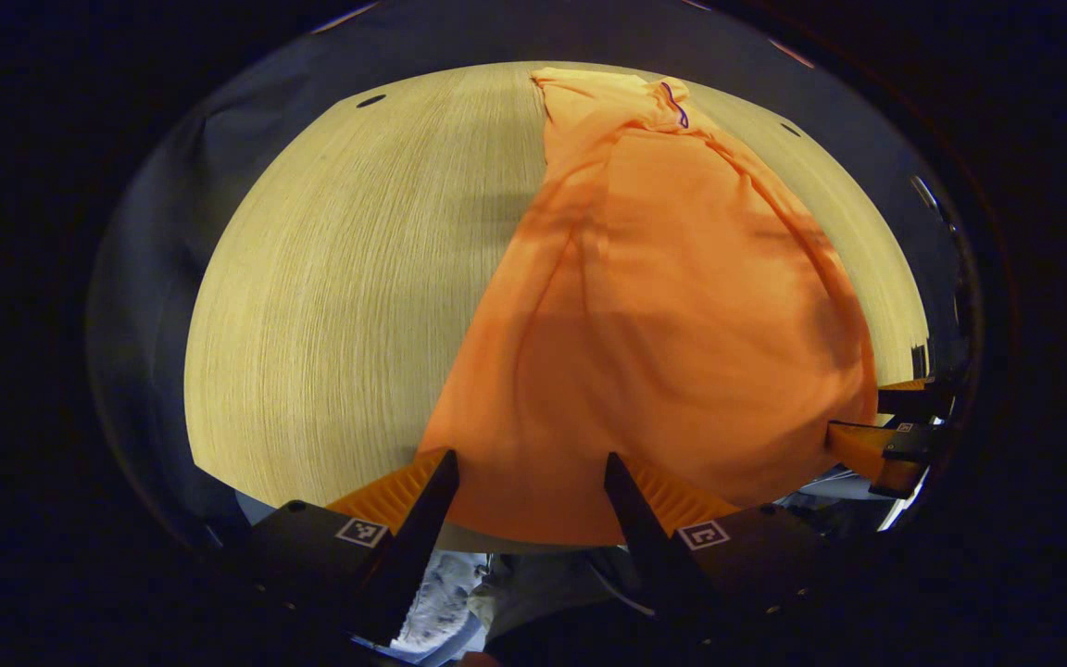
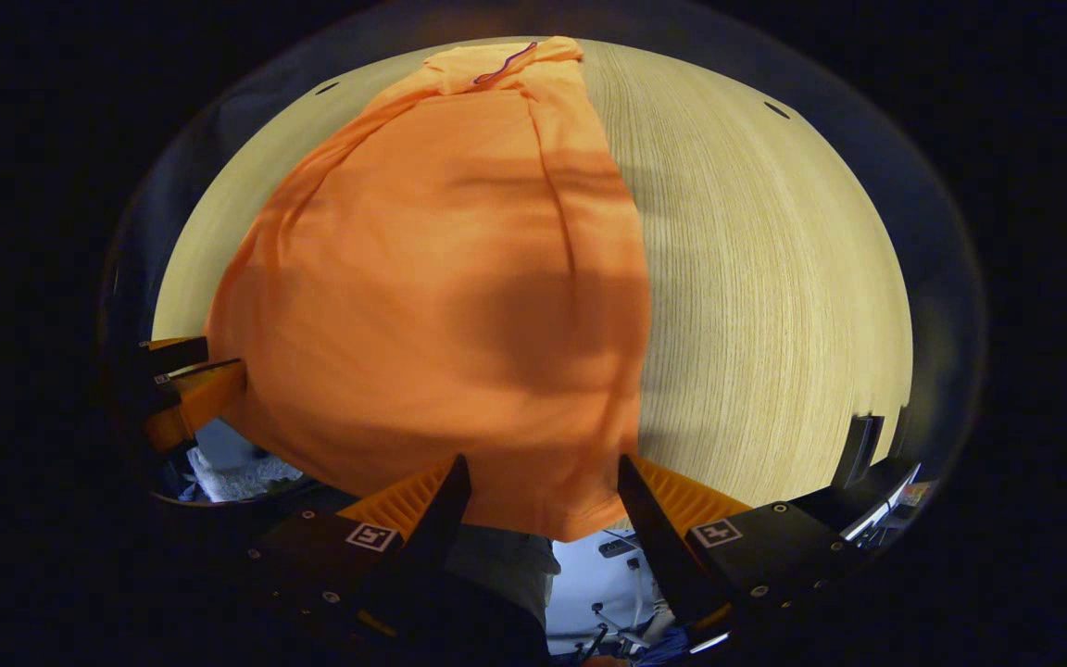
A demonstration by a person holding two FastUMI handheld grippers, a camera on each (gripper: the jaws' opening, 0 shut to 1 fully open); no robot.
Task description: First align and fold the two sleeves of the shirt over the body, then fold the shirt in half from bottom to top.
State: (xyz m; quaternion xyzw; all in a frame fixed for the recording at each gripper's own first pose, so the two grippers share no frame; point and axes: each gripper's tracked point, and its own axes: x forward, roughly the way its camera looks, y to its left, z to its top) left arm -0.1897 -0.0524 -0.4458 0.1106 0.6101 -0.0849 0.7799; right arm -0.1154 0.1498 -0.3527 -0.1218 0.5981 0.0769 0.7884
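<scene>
Shirt (image 1: 645,306) hangs limp over the table (image 1: 339,278) near edge; both grippers (image 1: 529,482) (image 2: 543,486) gape at its hem corners, the likely holds.

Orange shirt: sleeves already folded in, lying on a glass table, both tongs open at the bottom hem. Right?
One thing is off: the table is pale wood-grain, not glass, as the right gripper view shows. The rest holds: the orange shirt lies there narrowed with its sleeves folded in, and the left tongs and right tongs stand open at its bottom hem.
</scene>
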